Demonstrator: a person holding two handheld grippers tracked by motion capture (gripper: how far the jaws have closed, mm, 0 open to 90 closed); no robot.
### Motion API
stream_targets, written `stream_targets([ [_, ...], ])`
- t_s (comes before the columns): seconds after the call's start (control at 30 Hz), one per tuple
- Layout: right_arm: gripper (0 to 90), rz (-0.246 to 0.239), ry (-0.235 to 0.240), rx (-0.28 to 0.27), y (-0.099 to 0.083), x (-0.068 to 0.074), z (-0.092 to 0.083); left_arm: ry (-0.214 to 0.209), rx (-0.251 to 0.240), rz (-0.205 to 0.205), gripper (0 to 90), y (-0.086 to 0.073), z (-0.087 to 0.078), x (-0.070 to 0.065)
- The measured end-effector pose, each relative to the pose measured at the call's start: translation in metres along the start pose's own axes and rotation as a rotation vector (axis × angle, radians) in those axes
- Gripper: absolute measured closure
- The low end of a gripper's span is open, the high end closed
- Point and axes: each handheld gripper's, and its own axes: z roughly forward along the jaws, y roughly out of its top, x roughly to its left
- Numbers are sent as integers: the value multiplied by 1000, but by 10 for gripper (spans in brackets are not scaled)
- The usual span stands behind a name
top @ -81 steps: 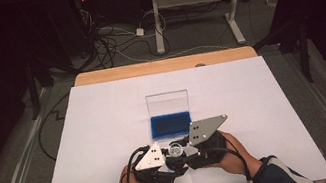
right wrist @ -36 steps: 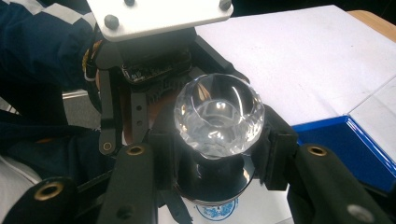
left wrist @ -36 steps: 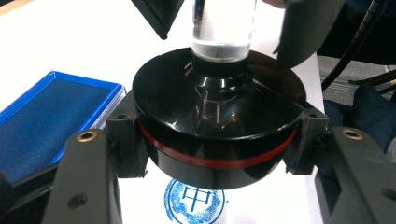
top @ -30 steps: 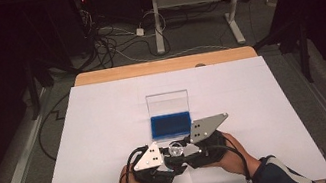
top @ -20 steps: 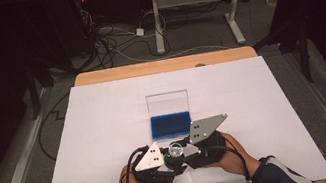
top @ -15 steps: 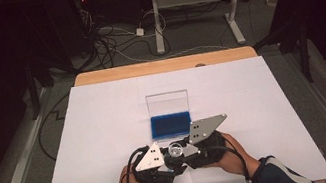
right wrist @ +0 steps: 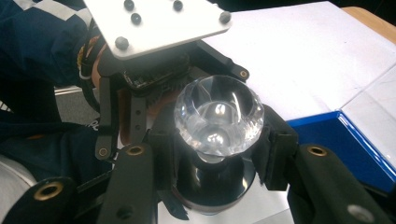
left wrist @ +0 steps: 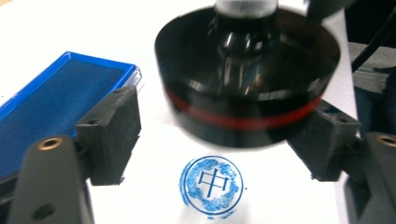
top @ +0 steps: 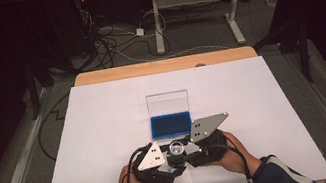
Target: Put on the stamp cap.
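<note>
While my right gripper clamps the stamp by the neck under its clear faceted knob, the stamp's black body with its red band hangs clear of the white paper, slightly tilted, just above a fresh round blue imprint with a character in its middle. My left gripper has just been opening its jaws: in the left gripper view the two black pads stand apart on either side of the stamp's round base, the left pad plainly off it and the right one close beside or partly behind it, so that gripper no longer squeezes the stamp. The blue ink pad, its clear lid standing open behind it, lies just beyond the stamp on the paper. From the high view both my hands sit close together at the near edge of the table, the stamp's knob between the two grippers.
</note>
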Motion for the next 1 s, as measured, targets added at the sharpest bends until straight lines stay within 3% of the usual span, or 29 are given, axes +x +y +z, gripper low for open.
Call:
stream_targets([
  [0.43, 573, -17, -34, -7, 3, -2, -12, 92, 22, 32, 146, -9, -17, 3],
  [0.7, 573, -13, -52, -11, 3, -4, -18, 126, 31, 17, 145, -17, -33, 9],
  [1.0, 573, -3, -75, -4, -1, -7, -25, 198, 34, -23, 146, -35, -61, 18],
])
